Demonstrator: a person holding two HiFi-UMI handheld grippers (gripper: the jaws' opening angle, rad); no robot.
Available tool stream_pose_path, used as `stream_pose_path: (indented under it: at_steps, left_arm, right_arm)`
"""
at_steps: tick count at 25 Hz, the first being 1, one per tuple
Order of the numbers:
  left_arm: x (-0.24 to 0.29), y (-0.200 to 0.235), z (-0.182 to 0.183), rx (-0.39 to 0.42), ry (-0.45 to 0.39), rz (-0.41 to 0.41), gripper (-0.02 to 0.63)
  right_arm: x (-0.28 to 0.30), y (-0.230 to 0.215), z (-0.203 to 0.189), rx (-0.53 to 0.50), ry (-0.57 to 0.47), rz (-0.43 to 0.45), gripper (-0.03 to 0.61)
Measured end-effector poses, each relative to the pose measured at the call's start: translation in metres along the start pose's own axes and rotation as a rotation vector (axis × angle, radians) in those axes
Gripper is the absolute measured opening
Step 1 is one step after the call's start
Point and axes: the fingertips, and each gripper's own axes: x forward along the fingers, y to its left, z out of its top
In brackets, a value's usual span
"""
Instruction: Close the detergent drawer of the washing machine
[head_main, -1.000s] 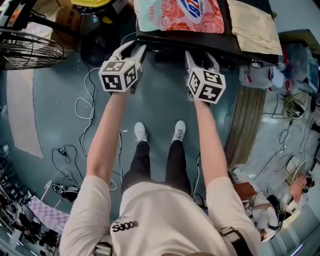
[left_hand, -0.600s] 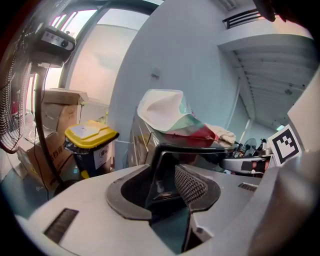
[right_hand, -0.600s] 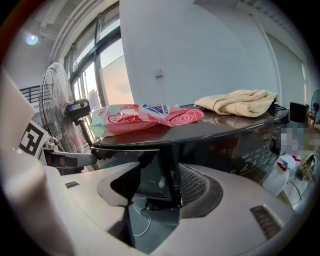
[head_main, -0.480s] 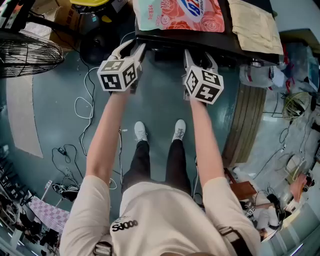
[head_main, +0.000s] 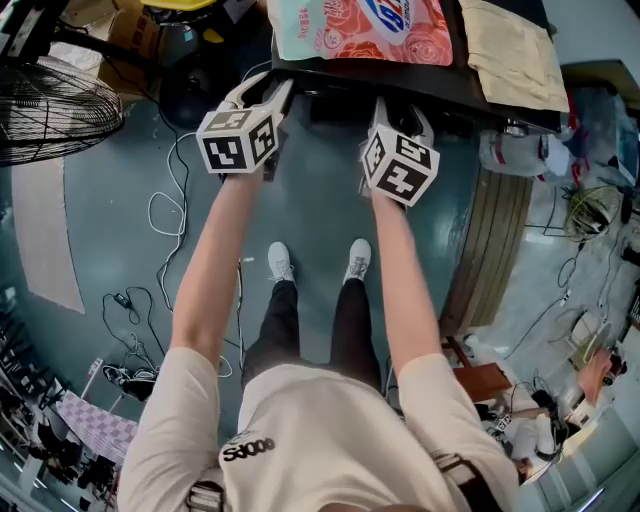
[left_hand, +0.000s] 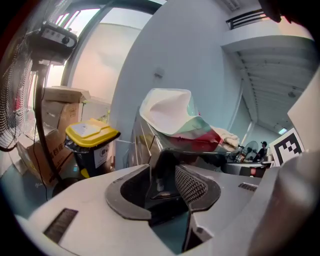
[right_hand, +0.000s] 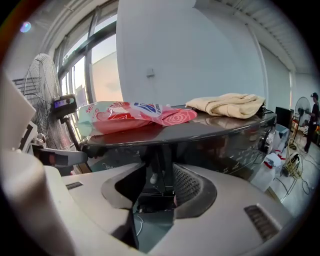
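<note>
The dark washing machine (head_main: 400, 80) fills the top of the head view, and both grippers reach to its front edge. My left gripper (head_main: 262, 92) is at its left front corner, jaws apart. A dark part of the machine's front (left_hand: 164, 167) shows in the gap between them, and I see no pad pressing on it. My right gripper (head_main: 402, 108) is further right, under the top's rim, and its jaws are closing. A dark upright piece of the front (right_hand: 161, 172) stands between them, with no contact that I can make out. I cannot pick out the detergent drawer itself.
A pink detergent bag (head_main: 360, 28) and a folded beige cloth (head_main: 510, 50) lie on the machine's top. A fan (head_main: 55, 105) stands at the left, and a yellow-lidded bin (left_hand: 90, 142) beside the machine. Cables (head_main: 170, 215) trail over the floor by the person's feet.
Both grippers have edged up toward the machine's front. The right one has rolled a little and its fingers stand closer together.
</note>
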Motion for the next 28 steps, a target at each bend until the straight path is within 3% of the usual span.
stream_pose_path:
  at_steps: [5, 10, 13, 16, 19, 22, 28]
  left_arm:
    - [0.000, 0.001, 0.000, 0.009, 0.005, -0.010, 0.164]
    - [-0.001, 0.000, 0.003, 0.140, 0.033, 0.002, 0.161]
    - [-0.002, -0.001, 0.000, 0.213, 0.053, 0.025, 0.159]
    - [-0.012, -0.006, -0.014, 0.298, 0.079, 0.037, 0.132]
    - [-0.034, -0.019, -0.030, 0.312, 0.098, 0.001, 0.108]
    - [-0.053, -0.038, -0.042, 0.326, 0.107, -0.049, 0.029]
    - [-0.106, -0.075, -0.032, 0.352, 0.055, -0.104, 0.018]
  right_arm:
    - [0.000, 0.001, 0.001, -0.002, -0.013, 0.001, 0.158]
    - [0.001, 0.001, -0.001, -0.079, 0.017, 0.016, 0.152]
    - [-0.005, 0.004, -0.002, -0.098, 0.051, 0.068, 0.148]
    - [-0.023, 0.006, -0.004, -0.150, 0.066, 0.096, 0.078]
    - [-0.050, 0.008, -0.005, -0.196, 0.049, 0.135, 0.029]
    - [-0.080, 0.006, -0.006, -0.248, 0.012, 0.183, 0.014]
    - [-0.148, 0.000, 0.008, -0.339, -0.028, 0.202, 0.009]
